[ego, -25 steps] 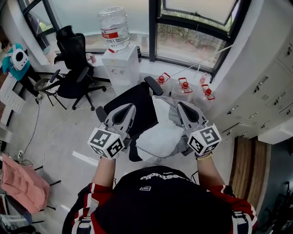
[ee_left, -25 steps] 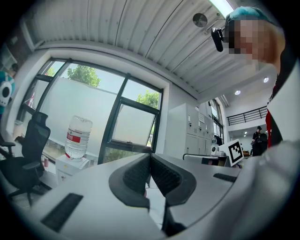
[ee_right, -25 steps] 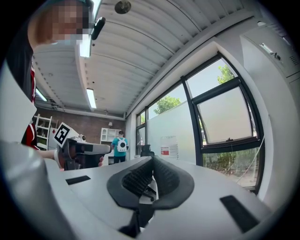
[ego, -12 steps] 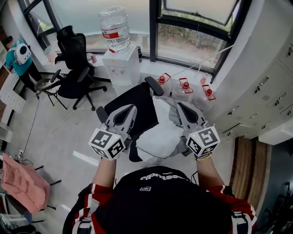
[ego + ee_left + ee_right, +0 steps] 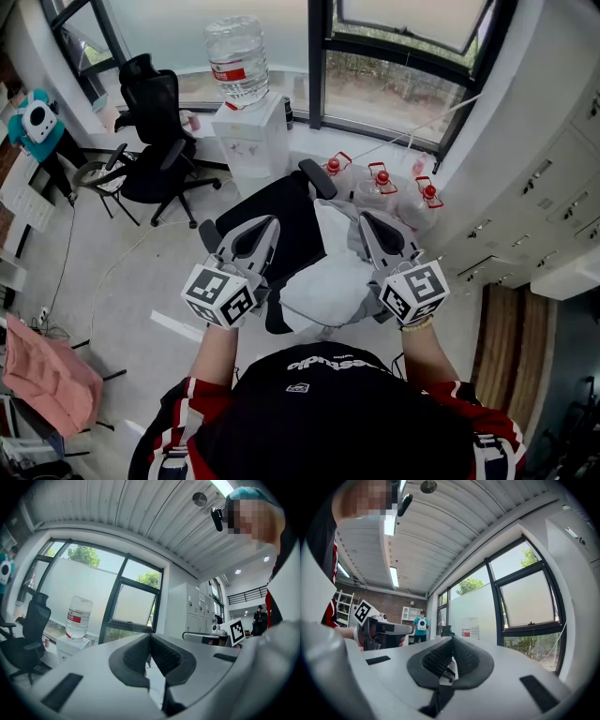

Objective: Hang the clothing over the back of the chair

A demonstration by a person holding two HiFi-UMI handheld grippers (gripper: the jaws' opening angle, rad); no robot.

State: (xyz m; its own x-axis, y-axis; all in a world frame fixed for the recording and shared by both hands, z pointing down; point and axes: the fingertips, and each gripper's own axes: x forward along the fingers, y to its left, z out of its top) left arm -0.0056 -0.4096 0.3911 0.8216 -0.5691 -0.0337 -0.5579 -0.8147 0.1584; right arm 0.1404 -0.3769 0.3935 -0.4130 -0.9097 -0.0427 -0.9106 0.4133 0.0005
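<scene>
A white and grey garment (image 5: 323,281) lies over a black office chair (image 5: 281,211) directly below me in the head view. My left gripper (image 5: 263,225) hovers level over the chair's left side, its jaws shut on nothing. My right gripper (image 5: 367,221) hovers level over the garment's right edge, also shut and empty. In the left gripper view the left gripper's (image 5: 150,637) pads meet at the tip, and the right gripper's marker cube (image 5: 237,630) shows at the right. The right gripper view shows the right gripper's (image 5: 452,639) pads pressed together, with the left gripper (image 5: 382,629) at the left.
A water dispenser (image 5: 251,131) with a big bottle stands by the window beyond the chair. A second black office chair (image 5: 150,141) is at the far left. Several red-capped jugs (image 5: 380,178) sit on the floor, white cabinets (image 5: 553,187) line the right, and a pink cloth (image 5: 47,375) lies lower left.
Both grippers have held their place over the chair. A person in teal at the far left has shifted about.
</scene>
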